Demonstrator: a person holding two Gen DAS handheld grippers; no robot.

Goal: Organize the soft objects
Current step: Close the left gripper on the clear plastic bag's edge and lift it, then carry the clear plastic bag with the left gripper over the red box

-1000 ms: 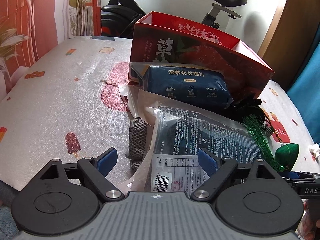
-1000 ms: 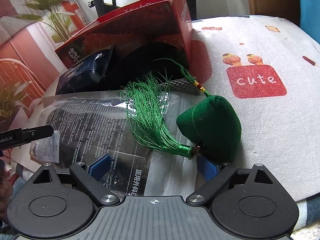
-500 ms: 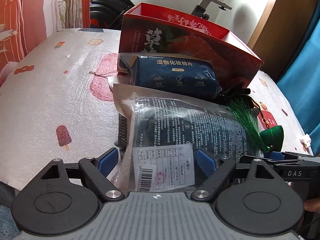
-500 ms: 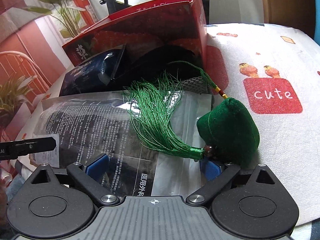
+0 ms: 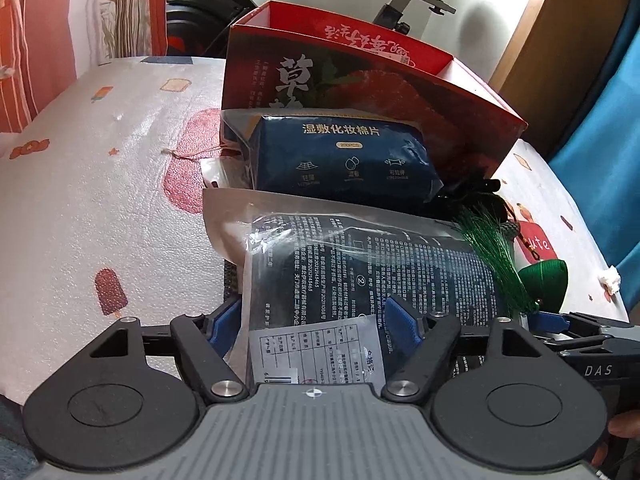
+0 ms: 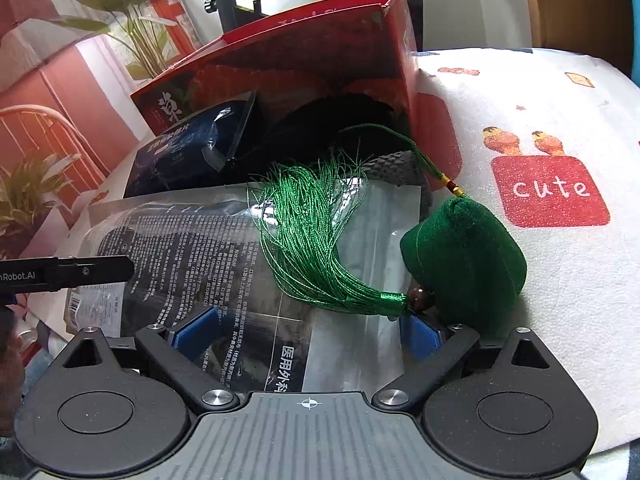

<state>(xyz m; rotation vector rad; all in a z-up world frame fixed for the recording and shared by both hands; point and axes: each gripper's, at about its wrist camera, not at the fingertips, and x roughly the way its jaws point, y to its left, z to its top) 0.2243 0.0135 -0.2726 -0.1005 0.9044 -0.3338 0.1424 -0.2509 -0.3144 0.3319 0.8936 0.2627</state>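
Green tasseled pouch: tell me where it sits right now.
In the right wrist view the green tasseled pouch lies right of centre on the patterned cover, its tassel spread over the clear plastic packet, just in front of the red box.

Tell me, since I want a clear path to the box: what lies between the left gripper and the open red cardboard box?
In the left wrist view, the clear plastic mask bag sits between the closing left gripper pads; behind it the dark blue cotton-pad pack leans against the red box.
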